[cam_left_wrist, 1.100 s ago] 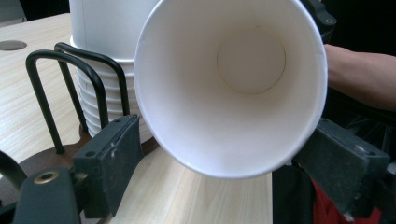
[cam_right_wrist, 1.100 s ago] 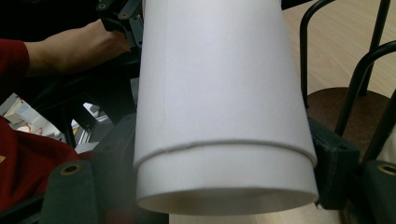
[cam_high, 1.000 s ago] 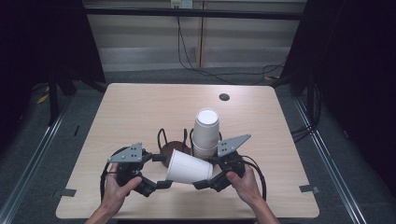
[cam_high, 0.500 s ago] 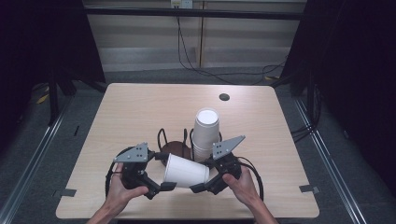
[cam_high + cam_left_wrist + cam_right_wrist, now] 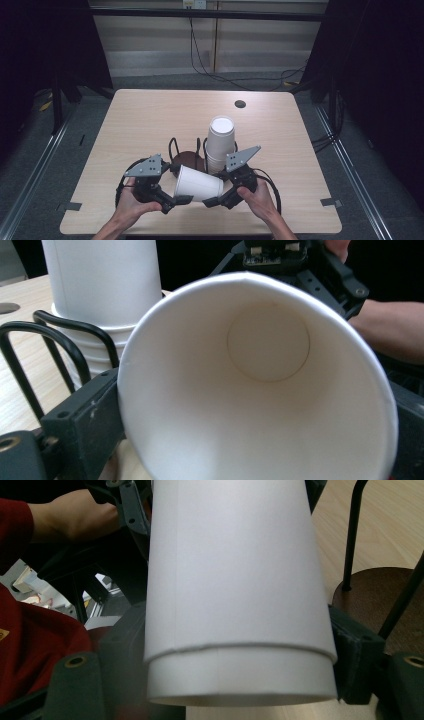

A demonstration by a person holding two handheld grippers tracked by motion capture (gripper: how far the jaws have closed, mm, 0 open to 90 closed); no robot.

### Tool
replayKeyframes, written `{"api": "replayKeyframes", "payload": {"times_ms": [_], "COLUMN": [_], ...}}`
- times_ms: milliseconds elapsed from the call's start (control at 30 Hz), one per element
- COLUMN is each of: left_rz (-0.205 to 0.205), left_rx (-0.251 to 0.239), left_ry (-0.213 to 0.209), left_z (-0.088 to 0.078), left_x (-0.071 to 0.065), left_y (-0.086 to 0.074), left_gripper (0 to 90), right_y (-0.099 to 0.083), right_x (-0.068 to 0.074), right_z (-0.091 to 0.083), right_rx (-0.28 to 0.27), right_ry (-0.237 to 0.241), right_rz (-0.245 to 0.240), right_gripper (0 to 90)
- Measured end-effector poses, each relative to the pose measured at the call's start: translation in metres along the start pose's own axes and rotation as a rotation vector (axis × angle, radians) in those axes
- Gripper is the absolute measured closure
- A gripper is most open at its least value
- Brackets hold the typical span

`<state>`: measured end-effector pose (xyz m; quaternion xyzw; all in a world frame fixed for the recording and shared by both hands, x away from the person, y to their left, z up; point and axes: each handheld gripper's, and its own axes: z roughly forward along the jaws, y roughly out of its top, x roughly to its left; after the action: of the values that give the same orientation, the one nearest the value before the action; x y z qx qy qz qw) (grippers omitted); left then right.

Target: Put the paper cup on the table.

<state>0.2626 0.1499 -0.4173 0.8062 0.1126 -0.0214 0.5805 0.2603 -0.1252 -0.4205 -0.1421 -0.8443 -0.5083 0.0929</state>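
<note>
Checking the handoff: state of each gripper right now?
Left gripper: jaws at the rim end of the paper cup, just been closing; grip cannot be told.
Right gripper: shut on the cup's base end.

Your cup (image 5: pixel 198 183) is lying sideways just in front of the wire holder (image 5: pixel 188 156), your left gripper (image 5: pixel 176 201) sitting left of the holder's front, right gripper (image 5: pixel 212 201) right, cup stack (image 5: pixel 220 142) standing at its right edge.
</note>
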Motion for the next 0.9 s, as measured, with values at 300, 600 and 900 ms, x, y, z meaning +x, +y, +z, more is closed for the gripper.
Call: {"api": "replayKeyframes", "payload": {"times_ms": [300,600,900], "left_rz": [0.004,-0.049,-0.085], "left_rx": [-0.003,-0.007,0.005], "left_ry": [-0.021,-0.047,-0.041], "left_z": [-0.0023,-0.0056,-0.0071], "left_x": [0.0033,0.0069,0.0099], "left_y": [0.0002,0.0022,0.0026], "left_gripper": [6.5,12.4,14.0], "right_y": [-0.001,-0.002,-0.003], "right_x": [-0.0005,-0.002,-0.0025], "right_z": [0.0008,0.0016,-0.0003], "right_rx": [0.002,-0.015,-0.056], "right_ry": [-0.003,-0.034,-0.06], "right_rz": [-0.004,-0.008,0.003], "right_gripper": [25.1,21.9,17.9]}}
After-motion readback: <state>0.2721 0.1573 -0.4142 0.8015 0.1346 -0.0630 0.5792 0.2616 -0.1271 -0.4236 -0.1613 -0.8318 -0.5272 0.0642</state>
